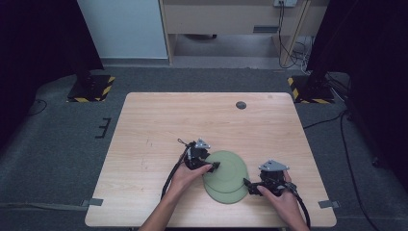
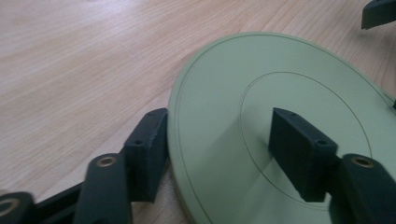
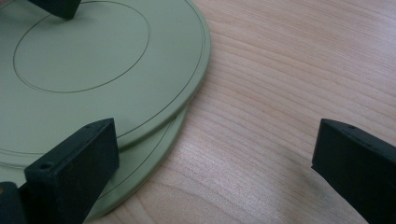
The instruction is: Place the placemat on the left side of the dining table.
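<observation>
Plates [image 1: 226, 175], two, pale green, round, flat, thin ring engraved, stacked offset near table [image 1: 159, 125] edge at 6 o'clock. Left gripper [image 1: 214, 166] jaws half open astride upper plate's rim, perhaps touching. Right gripper [image 1: 248, 185] wide open, holding nothing.

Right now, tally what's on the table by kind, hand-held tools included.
Green plates: 2, upper plate overlapping lower plate
Hand-held grippers: 2, left gripper and right gripper
Round dark grommet in the table top: 1
Total: 5
</observation>
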### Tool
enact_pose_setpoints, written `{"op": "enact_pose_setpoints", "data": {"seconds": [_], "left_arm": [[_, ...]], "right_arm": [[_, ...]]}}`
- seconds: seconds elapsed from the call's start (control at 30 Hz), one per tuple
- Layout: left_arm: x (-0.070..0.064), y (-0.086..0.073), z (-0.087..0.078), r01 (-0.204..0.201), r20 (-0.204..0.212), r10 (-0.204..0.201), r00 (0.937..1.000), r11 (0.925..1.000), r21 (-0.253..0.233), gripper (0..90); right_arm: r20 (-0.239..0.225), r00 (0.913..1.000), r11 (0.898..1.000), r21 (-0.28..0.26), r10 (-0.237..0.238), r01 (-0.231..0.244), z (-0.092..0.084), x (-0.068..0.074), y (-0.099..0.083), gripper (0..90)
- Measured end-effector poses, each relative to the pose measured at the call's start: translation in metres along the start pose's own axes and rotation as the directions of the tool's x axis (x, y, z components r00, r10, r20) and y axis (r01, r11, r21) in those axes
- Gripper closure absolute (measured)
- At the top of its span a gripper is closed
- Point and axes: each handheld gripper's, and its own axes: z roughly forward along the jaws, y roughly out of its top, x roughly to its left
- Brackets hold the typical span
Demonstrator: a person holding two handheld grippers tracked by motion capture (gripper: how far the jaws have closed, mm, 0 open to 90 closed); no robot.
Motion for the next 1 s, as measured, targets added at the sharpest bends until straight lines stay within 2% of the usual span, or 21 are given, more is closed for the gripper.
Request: {"op": "enact_pose_setpoints", "data": {"seconds": [0.33, 0.4, 0.53, 0.63, 0.7, 0.8, 1.0], "left_arm": [[-0.002, 0.004, -0.014, 0.0, 0.008, 0.0, 1.0, 0.9986, -0.053, 47.5], [-0.002, 0.006, -0.018, 0.013, 0.025, -0.011, 0.9996, 0.9972, -0.073, 50.1], [-0.004, 0.008, -0.022, 0.008, 0.041, -0.004, 0.9992, 0.9959, -0.09, 53.2], [-0.005, 0.008, -0.023, 0.023, 0.074, -0.016, 0.9971, 0.9955, -0.092, 55.4], [-0.006, 0.007, -0.021, 0.013, 0.087, -0.007, 0.9961, 0.9973, -0.072, 57.0], [-0.008, 0.006, -0.018, 0.005, 0.063, -0.001, 0.998, 0.9983, -0.057, 59.9], [-0.006, 0.006, -0.019, 0.017, 0.049, -0.014, 0.9987, 0.9975, -0.069, 66.3]], "right_arm": [[0.003, 1.0, 1.0, 0.002, -0.001, 0.001, 0.0, 0.001, 0.0, 0.8], [0.003, 1.0, 1.0, 0.002, -0.001, 0.001, 0.0, 0.001, 0.0, 0.8], [0.003, 1.0, 1.0, 0.001, -0.001, 0.001, 0.0, 0.001, 0.0, 0.8], [0.003, 1.0, 1.0, 0.001, -0.001, 0.001, 0.0, 0.001, 0.0, 0.8], [0.003, 1.0, 1.0, 0.001, -0.001, 0.001, 0.0, 0.001, 0.0, 0.8], [0.003, 1.0, 1.0, 0.002, -0.002, 0.002, 0.0, 0.001, 0.0, 0.8], [0.003, 1.0, 1.0, 0.002, -0.003, 0.003, 0.0, 0.001, 0.0, 0.8]]}}
